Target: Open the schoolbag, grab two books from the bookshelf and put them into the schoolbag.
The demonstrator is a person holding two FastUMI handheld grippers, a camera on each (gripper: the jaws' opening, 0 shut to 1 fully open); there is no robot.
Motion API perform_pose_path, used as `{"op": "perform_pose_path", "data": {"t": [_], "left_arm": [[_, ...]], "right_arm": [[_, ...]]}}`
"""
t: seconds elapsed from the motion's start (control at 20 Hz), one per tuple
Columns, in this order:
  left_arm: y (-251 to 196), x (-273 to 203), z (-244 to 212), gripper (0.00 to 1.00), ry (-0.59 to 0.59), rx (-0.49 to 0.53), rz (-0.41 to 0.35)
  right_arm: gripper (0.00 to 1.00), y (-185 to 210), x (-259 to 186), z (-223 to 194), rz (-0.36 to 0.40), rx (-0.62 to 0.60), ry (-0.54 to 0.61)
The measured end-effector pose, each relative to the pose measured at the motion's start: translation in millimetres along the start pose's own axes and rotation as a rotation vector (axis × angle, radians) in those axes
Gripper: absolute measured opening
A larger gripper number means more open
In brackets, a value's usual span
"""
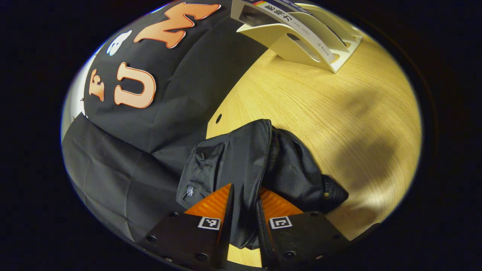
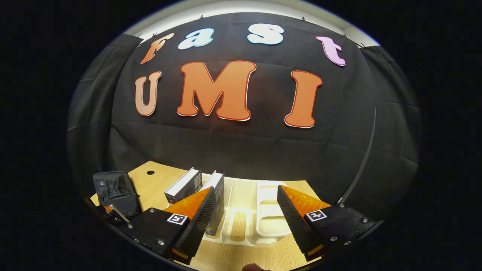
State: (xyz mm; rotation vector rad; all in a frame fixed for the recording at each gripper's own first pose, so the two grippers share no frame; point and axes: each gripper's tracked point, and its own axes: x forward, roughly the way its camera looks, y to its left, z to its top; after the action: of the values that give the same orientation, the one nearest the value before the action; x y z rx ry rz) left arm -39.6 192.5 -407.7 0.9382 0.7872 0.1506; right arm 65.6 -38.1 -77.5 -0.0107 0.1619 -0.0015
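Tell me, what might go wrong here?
The left tool pinches only a fold of the limp bag by its zipper; the cloth could slip free. The right tool, open, hangs close to two leaning books in the white rack and might knock one over.

Black schoolbag (image 1: pixel 241 165) lay slumped on wooden table, near its left edge, zipper line running along top; fabric was crumpled, mesh pocket at one side. White bookshelf (image 2: pixel 260 222) stood farther right on same table. Two books (image 2: pixel 199 188) stood tilted in its left slots, spines dark, covers pale.
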Motion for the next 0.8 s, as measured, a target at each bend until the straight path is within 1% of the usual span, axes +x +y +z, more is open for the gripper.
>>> {"op": "perform_pose_path", "data": {"t": [0.05, 0.1, 0.15, 0.2, 0.25, 0.3, 0.4, 0.6, 0.8], "left_arm": [[-0.2, 1.4, 2.1, 0.3, 0.003, 0.008, -0.003], [0.5, 1.9, 2.6, 0.22, 0.003, 0.01, -0.004], [1.3, 2.5, 4.8, 0.18, 0.004, 0.011, -0.012], [4.1, 1.2, 3.7, 0.12, 0.005, 0.001, -0.018], [6.2, 0.7, 4.4, 0.1, 0.009, -0.016, -0.036], [11.4, -1.4, 3.6, 0.08, 0.016, -0.034, -0.051], [19.3, 0.3, 7.6, 0.06, 0.027, -0.071, -0.102], [38.2, -2.3, 13.9, 0.05, 0.046, -0.127, -0.206], [66.0, -12.2, 20.9, 0.04, 0.036, -0.172, -0.265]], "right_arm": [[0.97, -0.8, 0.7, 0.9, -0.002, 0.0, -0.001], [0.98, -1.1, 1.3, 1.0, 0.001, 0.0, 0.0], [0.97, -1.7, 0.8, 0.2, -0.001, -0.002, 0.0], [0.98, -2.1, 0.6, 0.9, 0.002, -0.002, 0.0], [0.97, -1.2, 0.6, 0.0, 0.006, -0.001, 0.0], [0.97, -1.8, 1.3, 0.1, 0.008, 0.0, 0.001], [0.98, -0.5, 3.0, 0.1, 0.017, 0.001, 0.004], [0.97, 6.5, 8.1, -5.6, 0.061, -0.002, 0.038], [0.97, 20.2, 12.6, -9.2, 0.105, -0.022, 0.081]]}}
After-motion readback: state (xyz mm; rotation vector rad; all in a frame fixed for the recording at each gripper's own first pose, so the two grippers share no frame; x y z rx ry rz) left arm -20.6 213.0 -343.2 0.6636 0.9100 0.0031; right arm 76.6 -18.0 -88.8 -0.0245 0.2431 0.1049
